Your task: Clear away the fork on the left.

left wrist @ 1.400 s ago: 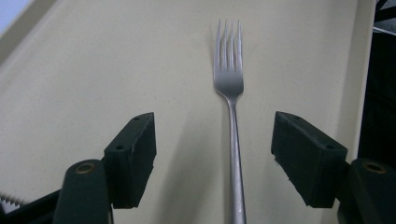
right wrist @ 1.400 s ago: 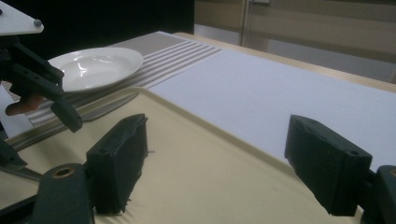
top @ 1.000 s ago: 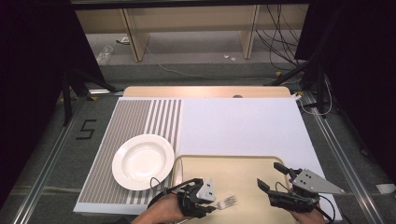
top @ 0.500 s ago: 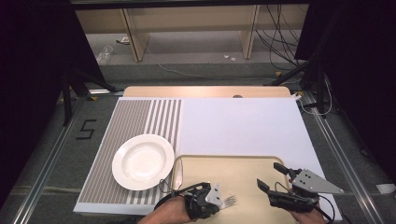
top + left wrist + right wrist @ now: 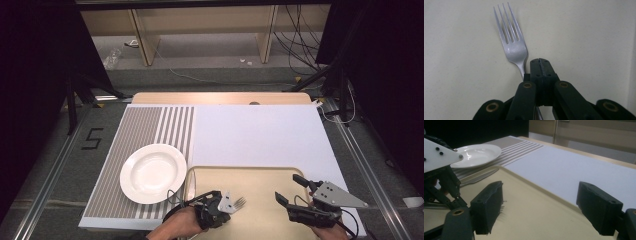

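My left gripper (image 5: 539,61) is closing flat, jaws meeting beside the fork (image 5: 512,43) neck; whether the handle is pinched I cannot tell. Fork is lying on the tray (image 5: 260,175), tines pointing to 3 o'clock in the high view. Right gripper (image 5: 291,189) is waiting wide open, empty. Plate (image 5: 153,173) is sitting at 10 o'clock, likely the fork's destination.

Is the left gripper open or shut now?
Shut: the left gripper has its jaws pressed together, with the fork beside them, not between.
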